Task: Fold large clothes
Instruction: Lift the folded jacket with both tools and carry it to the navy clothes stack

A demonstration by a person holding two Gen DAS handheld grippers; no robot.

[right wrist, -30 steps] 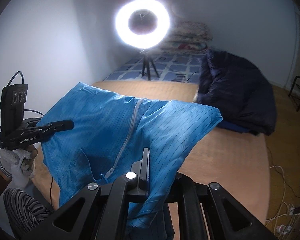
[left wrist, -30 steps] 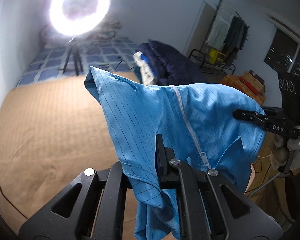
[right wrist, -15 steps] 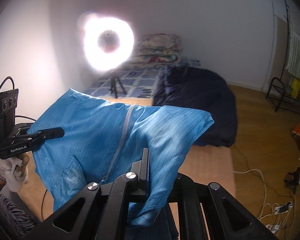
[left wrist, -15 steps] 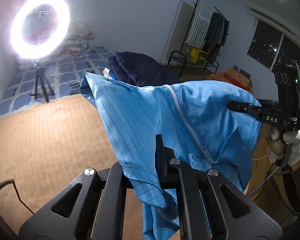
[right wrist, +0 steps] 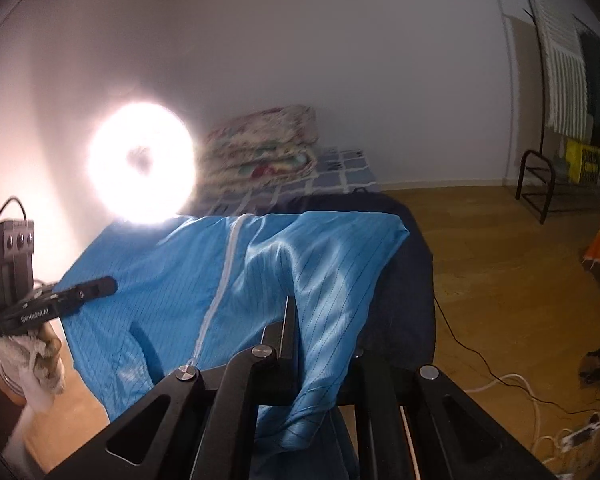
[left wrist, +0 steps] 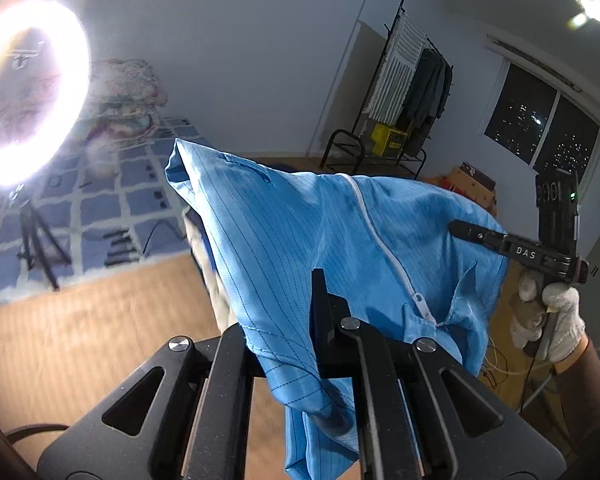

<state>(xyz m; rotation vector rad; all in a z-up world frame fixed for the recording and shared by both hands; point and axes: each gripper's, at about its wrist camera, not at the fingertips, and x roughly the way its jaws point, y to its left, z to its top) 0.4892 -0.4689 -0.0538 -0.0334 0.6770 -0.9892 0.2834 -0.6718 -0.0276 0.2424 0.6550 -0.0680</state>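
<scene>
A blue pinstriped jacket (left wrist: pixel 300 240) with a white zipper hangs in the air, stretched between my two grippers. My left gripper (left wrist: pixel 318 280) is shut on one edge of the cloth. In the left wrist view the right gripper (left wrist: pixel 456 226), held by a gloved hand (left wrist: pixel 556 320), is clamped on the opposite edge. The right wrist view shows the same jacket (right wrist: pixel 260 272) with my right gripper (right wrist: pixel 290 308) shut on its fabric. There the left gripper (right wrist: pixel 112 284) grips the far side at the left. The jacket's lower part droops below both grippers.
A lit ring light (left wrist: pixel 28 104) stands on a tripod over a blue checked mat (left wrist: pixel 100 200). A tan blanket (left wrist: pixel 80 340) covers the floor below. A dark navy garment (right wrist: pixel 404 280) lies behind the jacket. A clothes rack (left wrist: pixel 412 92) and cables (right wrist: pixel 540 400) are at the right.
Both grippers have swung sideways together with the jacket stretched between them; the ring light slid left in both views and the clothes rack and window came more into sight.
</scene>
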